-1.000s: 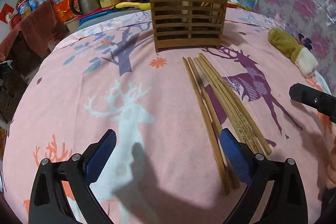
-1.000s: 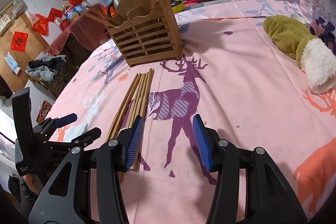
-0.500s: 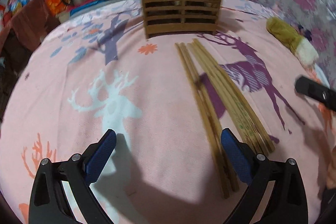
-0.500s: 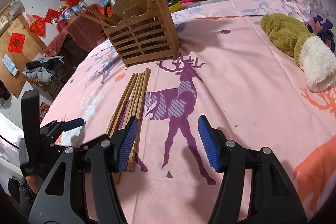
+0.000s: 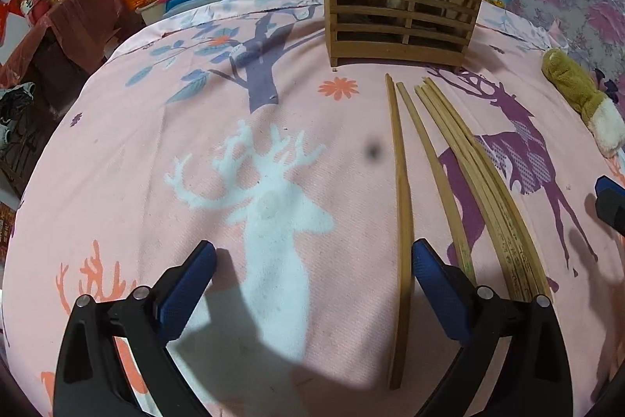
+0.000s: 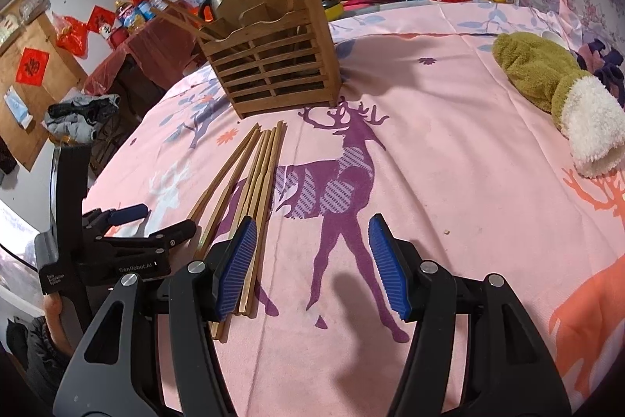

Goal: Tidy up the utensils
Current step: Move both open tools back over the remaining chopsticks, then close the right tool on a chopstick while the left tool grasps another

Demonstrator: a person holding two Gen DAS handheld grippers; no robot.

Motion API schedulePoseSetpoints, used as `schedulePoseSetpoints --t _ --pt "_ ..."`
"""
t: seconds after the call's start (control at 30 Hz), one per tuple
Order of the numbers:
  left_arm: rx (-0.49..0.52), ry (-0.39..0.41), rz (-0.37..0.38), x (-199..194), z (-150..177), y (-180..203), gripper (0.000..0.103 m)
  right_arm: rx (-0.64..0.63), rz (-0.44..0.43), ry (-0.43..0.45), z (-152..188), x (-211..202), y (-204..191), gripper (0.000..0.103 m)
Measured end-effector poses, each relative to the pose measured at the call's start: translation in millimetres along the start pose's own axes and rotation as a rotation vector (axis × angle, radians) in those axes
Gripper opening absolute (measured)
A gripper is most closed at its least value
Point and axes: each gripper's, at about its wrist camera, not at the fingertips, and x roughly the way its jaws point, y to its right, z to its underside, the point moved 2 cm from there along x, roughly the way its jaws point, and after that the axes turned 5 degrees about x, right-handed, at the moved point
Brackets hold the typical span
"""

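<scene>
1. Left wrist view: the left gripper [image 5: 312, 272] hovers over the tablecloth [image 5: 156, 143], fingers wide apart, empty. The leftmost chopstick [image 5: 400, 221] lies apart from the chopstick bundle [image 5: 484, 190], inside the right pad. Close squarely on it alone, then carry it to the wooden holder [image 5: 402, 14].

2. Right wrist view: the right gripper [image 6: 312, 260], jaws just widened, holds nothing, beside the bundle; keep it clear.

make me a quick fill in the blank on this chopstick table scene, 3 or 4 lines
1. The loose chopsticks lie on a cloth whose main colour is ____.
2. The wooden holder stands ____ on the cloth.
3. The left gripper has its jaws ____, nothing between the pads.
4. The cloth's purple print shows a ____.

Missing words: pink; upright; open; deer
</scene>
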Motion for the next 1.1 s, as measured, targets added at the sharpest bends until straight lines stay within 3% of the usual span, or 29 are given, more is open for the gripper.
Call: schedulePoseSetpoints --t 0.2,0.3,0.6,0.7,0.83,1.0,1.1 --pt "-0.011 -0.003 0.001 1 1 1 0.099 -0.034 -0.011 -0.04 7 8 -8 0.056" --pt "-0.016 -0.004 0.001 2 0 -2 0.099 -0.084 -0.01 -0.073 13 16 -17 0.043" --pt "-0.021 -0.005 -0.003 2 -1 -4 0.099 -0.214 -0.008 -0.14 32 28 -40 0.026" --pt "-0.021 -0.005 -0.003 2 0 -4 0.099 -0.262 0.018 -0.137 36 30 -46 0.026" --pt "-0.021 -0.006 -0.004 2 -1 -4 0.099 -0.253 0.132 -0.09 26 28 -32 0.024" --pt "-0.02 -0.003 -0.022 0 0 -6 0.098 -0.157 0.031 -0.109 17 22 -18 0.024" --pt "-0.005 0.007 -0.034 -2 1 -3 0.098 -0.16 0.021 -0.098 16 18 -19 0.025"
